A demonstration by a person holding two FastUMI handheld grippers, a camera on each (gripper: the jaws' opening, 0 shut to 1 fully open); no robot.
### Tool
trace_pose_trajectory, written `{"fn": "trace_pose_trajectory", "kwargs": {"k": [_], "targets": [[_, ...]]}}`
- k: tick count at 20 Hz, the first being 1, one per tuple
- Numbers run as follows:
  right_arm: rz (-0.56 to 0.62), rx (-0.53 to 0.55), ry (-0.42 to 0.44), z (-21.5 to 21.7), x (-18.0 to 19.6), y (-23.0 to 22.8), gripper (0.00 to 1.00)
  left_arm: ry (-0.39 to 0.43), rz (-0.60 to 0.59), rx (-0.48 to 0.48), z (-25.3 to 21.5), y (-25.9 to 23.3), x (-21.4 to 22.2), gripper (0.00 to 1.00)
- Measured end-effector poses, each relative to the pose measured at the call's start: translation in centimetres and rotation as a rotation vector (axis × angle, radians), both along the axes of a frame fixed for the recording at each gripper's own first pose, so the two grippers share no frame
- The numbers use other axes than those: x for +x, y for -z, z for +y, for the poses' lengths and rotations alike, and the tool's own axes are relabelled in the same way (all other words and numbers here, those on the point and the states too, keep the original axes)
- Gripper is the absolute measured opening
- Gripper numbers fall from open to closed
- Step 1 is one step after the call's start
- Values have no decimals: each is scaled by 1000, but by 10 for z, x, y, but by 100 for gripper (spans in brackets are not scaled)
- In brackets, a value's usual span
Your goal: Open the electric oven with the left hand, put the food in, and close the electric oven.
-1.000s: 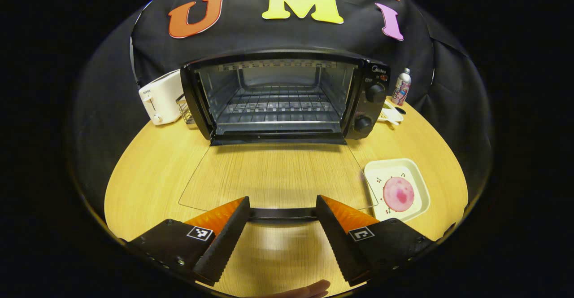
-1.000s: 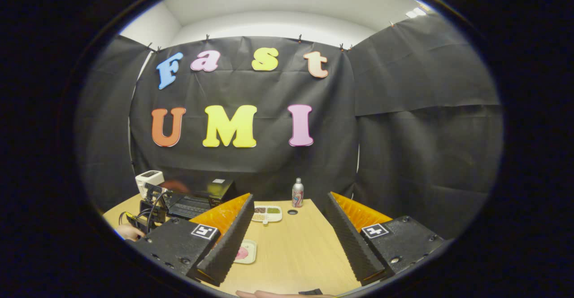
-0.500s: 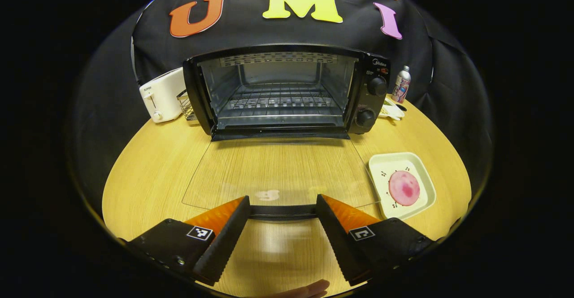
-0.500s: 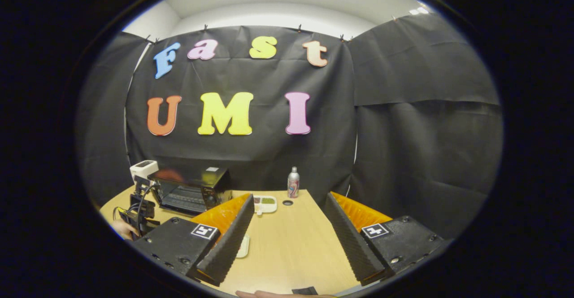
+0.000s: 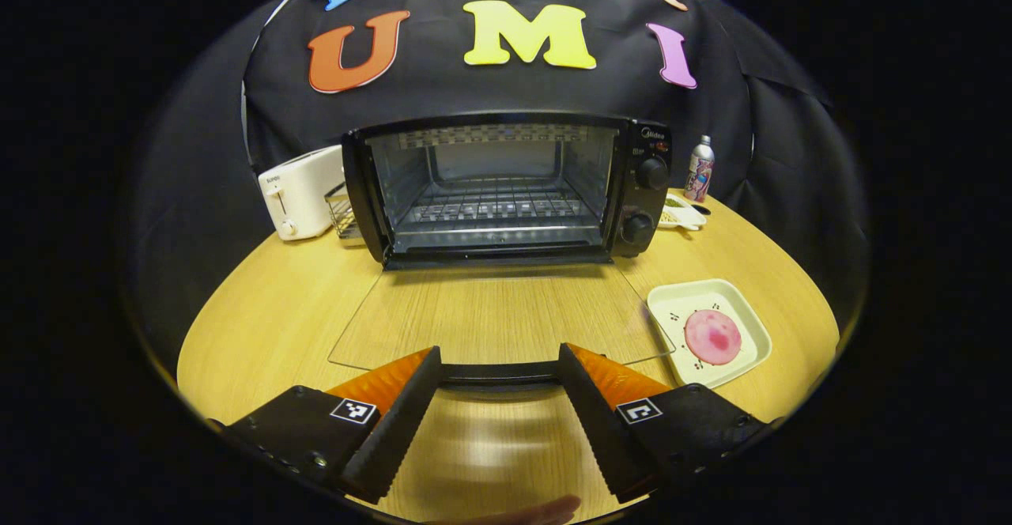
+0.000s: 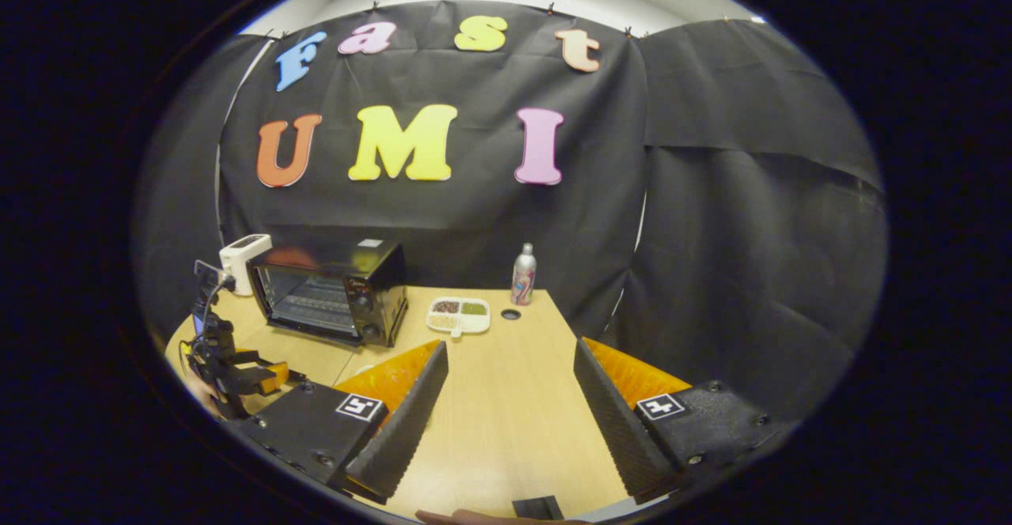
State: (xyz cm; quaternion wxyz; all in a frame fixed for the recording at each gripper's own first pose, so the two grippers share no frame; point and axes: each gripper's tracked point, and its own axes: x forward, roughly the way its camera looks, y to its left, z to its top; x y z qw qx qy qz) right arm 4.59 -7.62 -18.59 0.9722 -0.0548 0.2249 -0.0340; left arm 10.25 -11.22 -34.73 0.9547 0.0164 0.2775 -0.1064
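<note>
1. We see the electric oven [image 5: 506, 185] at the back of the wooden table [image 5: 261, 304], its glass door [image 5: 498, 311] folded flat down, rack [image 5: 494, 207] bare.
2. Left gripper [image 5: 496, 387]: fingers spread wide, the door's black handle [image 5: 496, 372] lying across the gap; contact we can't tell.
3. Food, a pink round [image 5: 712, 336], sits on a cream plate [image 5: 747, 315] right of the door.
4. Right gripper [image 6: 511, 406]: wide apart, holding nothing, above the table, oven to its far left.
</note>
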Motion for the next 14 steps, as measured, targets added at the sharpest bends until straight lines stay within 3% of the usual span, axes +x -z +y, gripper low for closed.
{"fn": "trace_pose_trajectory", "kwargs": {"k": [7, 14], "targets": [[184, 13, 27, -6, 37, 65, 99, -52, -251, -42, 27, -102, -23, 94], [384, 119, -11, 23, 68, 135, 99, -113, -469, -86, 64, -206, -61, 94]]}}
